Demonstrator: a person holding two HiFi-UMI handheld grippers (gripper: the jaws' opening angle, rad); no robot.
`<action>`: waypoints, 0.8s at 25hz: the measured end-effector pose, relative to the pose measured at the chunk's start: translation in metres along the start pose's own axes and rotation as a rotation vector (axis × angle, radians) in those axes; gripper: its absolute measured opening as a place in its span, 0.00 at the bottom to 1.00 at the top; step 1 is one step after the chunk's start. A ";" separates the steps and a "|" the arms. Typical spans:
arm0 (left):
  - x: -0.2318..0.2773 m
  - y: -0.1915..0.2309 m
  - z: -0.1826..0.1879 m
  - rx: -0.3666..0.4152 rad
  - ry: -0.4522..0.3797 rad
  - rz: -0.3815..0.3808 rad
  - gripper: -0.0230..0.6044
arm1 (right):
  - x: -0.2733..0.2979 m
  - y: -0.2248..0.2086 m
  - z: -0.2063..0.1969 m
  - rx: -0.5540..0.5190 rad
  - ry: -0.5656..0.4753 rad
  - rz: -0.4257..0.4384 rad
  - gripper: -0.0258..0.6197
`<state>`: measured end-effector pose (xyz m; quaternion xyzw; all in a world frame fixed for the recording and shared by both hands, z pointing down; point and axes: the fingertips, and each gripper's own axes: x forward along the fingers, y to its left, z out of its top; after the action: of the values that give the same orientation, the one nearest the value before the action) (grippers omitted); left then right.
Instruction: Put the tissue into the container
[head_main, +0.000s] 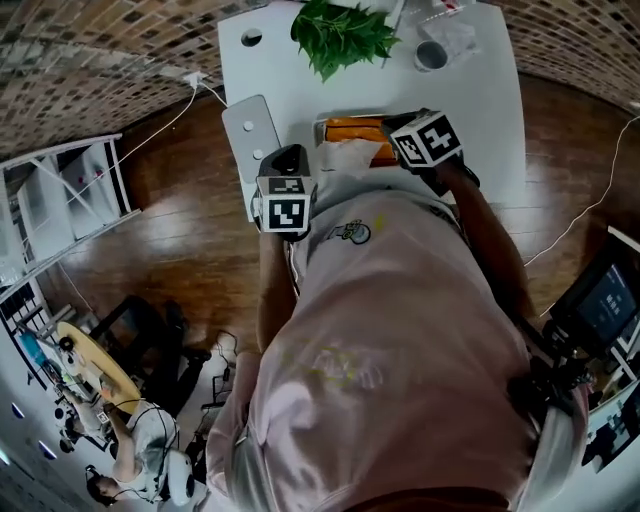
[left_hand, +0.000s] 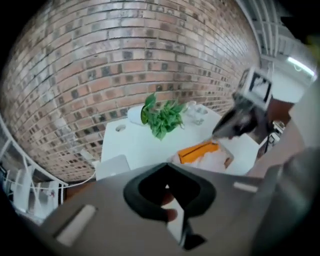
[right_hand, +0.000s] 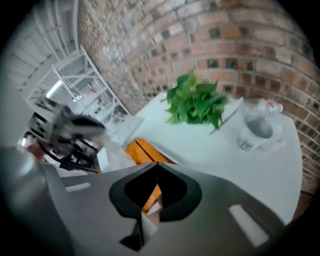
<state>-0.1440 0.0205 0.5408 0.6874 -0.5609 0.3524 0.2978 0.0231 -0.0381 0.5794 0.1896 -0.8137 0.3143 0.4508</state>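
An orange container (head_main: 352, 128) lies on the white table (head_main: 480, 110) just in front of the person's chest, with a crumpled white tissue (head_main: 348, 155) resting against its near side. In the left gripper view the container (left_hand: 197, 150) and tissue (left_hand: 212, 159) lie beyond the jaws. The right gripper view shows the container (right_hand: 141, 149) and tissue (right_hand: 116, 157) below. My left gripper (head_main: 286, 165) hangs at the table's left edge, jaws shut and empty (left_hand: 167, 172). My right gripper (head_main: 405, 125) hovers by the container's right end, shut with nothing held (right_hand: 157, 166).
A green plant (head_main: 340, 35) and a cup in clear wrap (head_main: 432, 52) stand at the table's far side. A grey flat board (head_main: 250, 130) lies at the left edge. A white wire rack (head_main: 70, 200) and cables occupy the wooden floor to the left.
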 end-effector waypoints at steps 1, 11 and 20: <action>-0.009 -0.006 0.021 0.026 -0.018 -0.007 0.04 | 0.026 -0.010 -0.018 0.003 0.115 -0.044 0.04; 0.115 -0.068 -0.015 0.274 0.485 -0.170 0.04 | -0.022 -0.013 0.017 0.024 0.024 -0.020 0.04; 0.008 0.010 -0.044 -0.508 0.108 -0.244 0.04 | -0.067 -0.054 -0.026 0.256 -0.230 -0.037 0.04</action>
<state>-0.1595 0.0495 0.5722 0.6335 -0.5278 0.1983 0.5299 0.1056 -0.0579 0.5511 0.2951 -0.8095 0.3834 0.3326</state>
